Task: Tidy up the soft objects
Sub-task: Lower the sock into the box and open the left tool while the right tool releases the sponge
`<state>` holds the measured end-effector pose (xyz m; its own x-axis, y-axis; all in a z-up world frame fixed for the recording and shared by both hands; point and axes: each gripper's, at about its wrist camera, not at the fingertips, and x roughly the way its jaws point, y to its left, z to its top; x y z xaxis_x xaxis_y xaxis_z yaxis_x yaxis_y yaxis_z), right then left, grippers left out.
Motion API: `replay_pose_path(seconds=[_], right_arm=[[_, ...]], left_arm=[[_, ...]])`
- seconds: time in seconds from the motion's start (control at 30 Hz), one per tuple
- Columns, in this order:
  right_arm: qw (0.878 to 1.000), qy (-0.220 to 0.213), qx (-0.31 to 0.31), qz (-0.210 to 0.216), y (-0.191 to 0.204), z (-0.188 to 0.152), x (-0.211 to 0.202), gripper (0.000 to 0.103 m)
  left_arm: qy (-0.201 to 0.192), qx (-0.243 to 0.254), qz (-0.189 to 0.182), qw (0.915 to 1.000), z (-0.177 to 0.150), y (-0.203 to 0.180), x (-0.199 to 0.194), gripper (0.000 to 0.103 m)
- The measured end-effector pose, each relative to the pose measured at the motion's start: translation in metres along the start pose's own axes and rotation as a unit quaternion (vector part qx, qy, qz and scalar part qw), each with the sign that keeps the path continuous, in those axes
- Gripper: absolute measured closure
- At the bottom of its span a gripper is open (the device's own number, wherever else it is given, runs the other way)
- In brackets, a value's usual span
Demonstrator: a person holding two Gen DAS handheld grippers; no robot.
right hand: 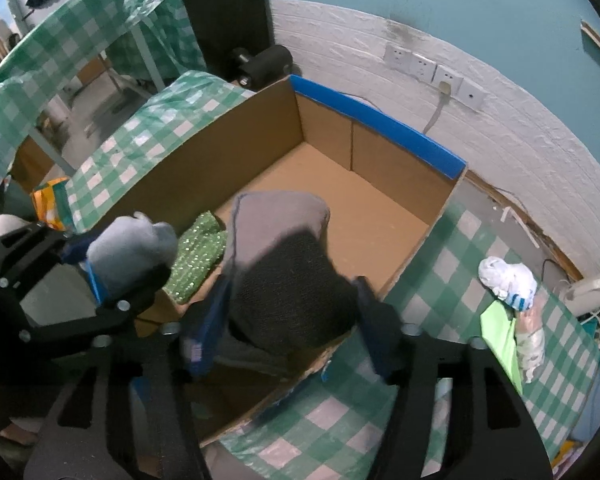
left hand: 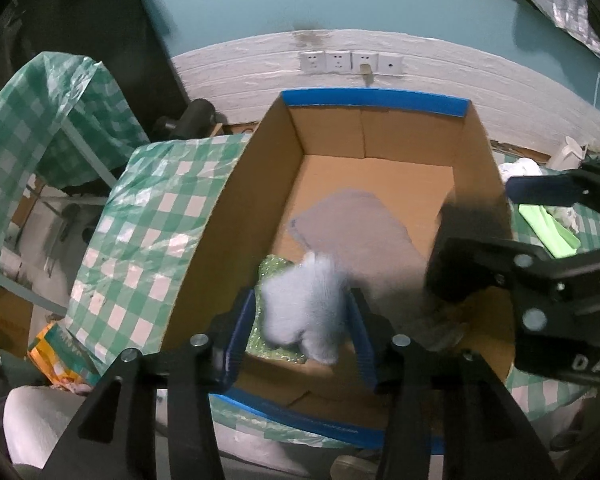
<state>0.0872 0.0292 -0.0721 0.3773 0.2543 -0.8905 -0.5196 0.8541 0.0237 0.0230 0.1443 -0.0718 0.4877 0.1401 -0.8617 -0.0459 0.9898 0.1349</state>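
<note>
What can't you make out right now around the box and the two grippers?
- Left gripper: the pale fluffy item is motion-blurred; pad contact unclear.
- Right gripper: the dark knit item covers the pads; grip unclear.
- Grey cloth in the cardboard box: partly hidden by both items.
- White bundle: too small to identify.
</note>
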Motion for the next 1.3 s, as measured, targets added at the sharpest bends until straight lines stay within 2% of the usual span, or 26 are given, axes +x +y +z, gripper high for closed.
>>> replay_pose_path(seconds=[0.03,0.2,0.3,0.77,0.97,1.3], right_arm=[[1.000,-0.003,-0.004,-0.007,0.001,0.000,-0.001,0.030],[1.000,-0.009,-0.005,-0.014,-0.002,-0.002,-0.005,0.029],[1.000,-0.013,0.001,-0.017,-0.007,-0.003,-0.010,0.029],[0.998,-0.040,0.028,-0.034,-0.038,-0.020,-0.041,0.029],[0.998,-0.043,0.038,-0.041,-0.050,-0.030,-0.049,0.029],[0.996,-0.043,0.055,-0.051,-0.075,-0.053,-0.057,0.029]], left_arm=[[0.003,-0.002,0.001,1.0000,0.000,0.001,0.001,0.055],[0.006,-0.006,-0.003,1.0000,0.001,0.001,0.001,0.053],[-0.004,-0.001,-0.002,1.0000,0.002,-0.003,-0.006,0.044],[-0.037,0.022,-0.014,0.9990,0.006,-0.024,-0.023,0.041],[-0.050,0.033,-0.023,0.9979,0.008,-0.038,-0.031,0.030],[-0.063,0.055,-0.029,0.9961,0.015,-0.066,-0.038,0.030]])
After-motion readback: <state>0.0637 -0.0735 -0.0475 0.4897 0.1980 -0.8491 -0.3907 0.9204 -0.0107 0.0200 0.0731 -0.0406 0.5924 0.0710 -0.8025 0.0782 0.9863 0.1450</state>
